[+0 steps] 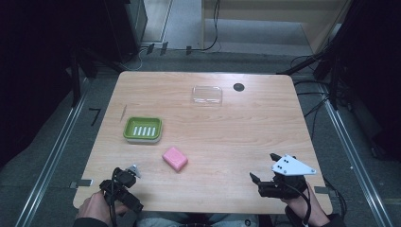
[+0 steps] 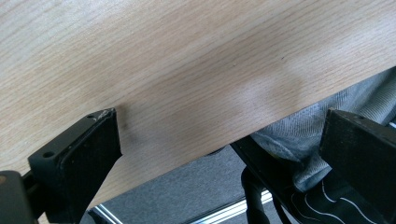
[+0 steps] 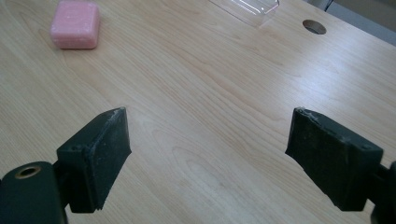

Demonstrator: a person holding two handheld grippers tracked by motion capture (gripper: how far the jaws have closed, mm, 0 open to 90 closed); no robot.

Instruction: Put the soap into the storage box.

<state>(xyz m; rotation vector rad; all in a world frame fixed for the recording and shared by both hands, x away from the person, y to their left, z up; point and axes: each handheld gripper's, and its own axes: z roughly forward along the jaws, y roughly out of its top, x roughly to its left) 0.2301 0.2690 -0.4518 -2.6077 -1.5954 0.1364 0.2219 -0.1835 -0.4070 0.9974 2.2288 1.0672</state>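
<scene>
Clearly both claws are spread and hold nothing: the left gripper (image 1: 126, 178) sits at the near left edge of the light wooden table (image 1: 227, 142), the right gripper (image 1: 270, 174) near the right corner. Closest ahead lies the pink rectangular soap bar (image 1: 175, 158), just before the green slotted soap dish (image 1: 142, 129); the clear plastic lid (image 1: 207, 95) rests far back. Judging from this, a good pickup squares the jaws across the bar's short sides. Beside the dish, a thin pale stick is too small to identify.
</scene>
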